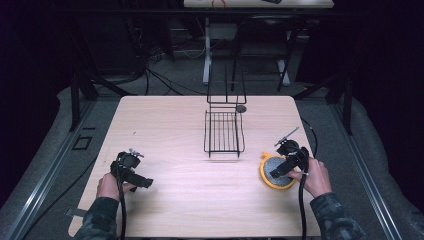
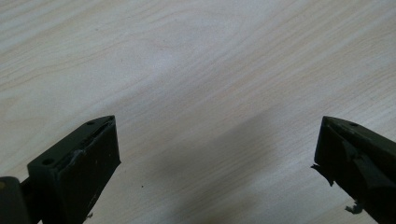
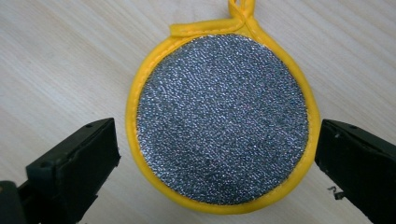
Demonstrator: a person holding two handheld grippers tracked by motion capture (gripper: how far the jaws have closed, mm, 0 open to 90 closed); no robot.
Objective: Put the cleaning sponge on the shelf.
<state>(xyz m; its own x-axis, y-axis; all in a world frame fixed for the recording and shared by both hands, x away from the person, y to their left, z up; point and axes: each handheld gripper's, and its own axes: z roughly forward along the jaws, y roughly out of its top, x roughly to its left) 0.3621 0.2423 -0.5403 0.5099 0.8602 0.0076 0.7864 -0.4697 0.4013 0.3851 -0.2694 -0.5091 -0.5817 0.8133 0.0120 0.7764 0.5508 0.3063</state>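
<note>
While both grippers' fingers gape: one scouring pad (image 3: 223, 121), one wire rack (image 1: 224, 131), one table (image 1: 170, 130)

a pale wood-grain table with rounded corners (image 1: 165, 120) stands lit in a dark room. grey carpeted floor (image 1: 180, 80) spreads behind and beside it, crossed by black cables (image 1: 150, 75). metal floor rails (image 1: 45, 165) run along the left and right sides. black frame legs (image 1: 75, 100) rise near the table's far corners. farther back stands a second light-topped desk (image 1: 257, 4) on a white upright leg (image 1: 206, 55). the outer edges fall into near-black shadow.
</note>
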